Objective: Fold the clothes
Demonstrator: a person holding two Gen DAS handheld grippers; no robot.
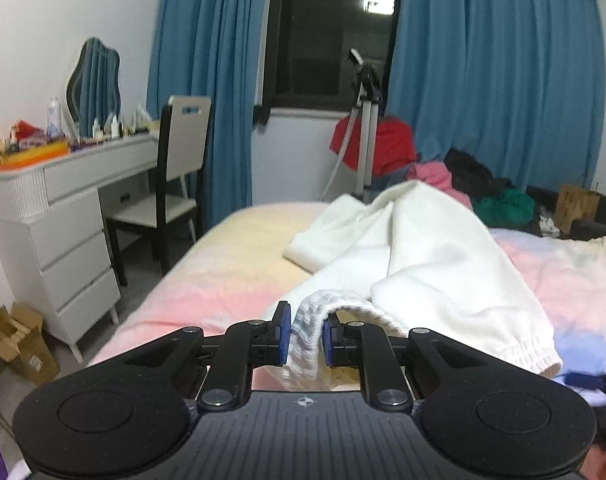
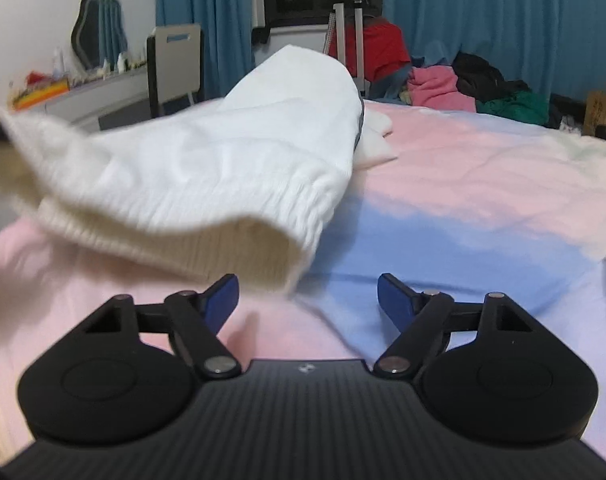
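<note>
Underneath, a pastel pink-and-blue bed [image 2: 463, 168] filled the blue-curtained room. White pants [image 1: 423, 248] lay across it, their ribbed waistband pinched between the left gripper's [image 1: 306, 338] nearly closed pads. The right gripper [image 2: 308, 300] gaped wide, holding nothing.

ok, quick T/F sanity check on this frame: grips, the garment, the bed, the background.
1. The left gripper is clamped on the ribbed band of the white garment. True.
2. The right gripper holds the garment too. False: its jaws stand apart with nothing between them; the ribbed edge hangs just ahead of its left finger.
3. The garment lies flat on the bed. False: it is lifted and bunched.
4. A pile of coloured clothes sits at the far end of the bed. True.
5. The curtains are red. False: they are blue.
</note>
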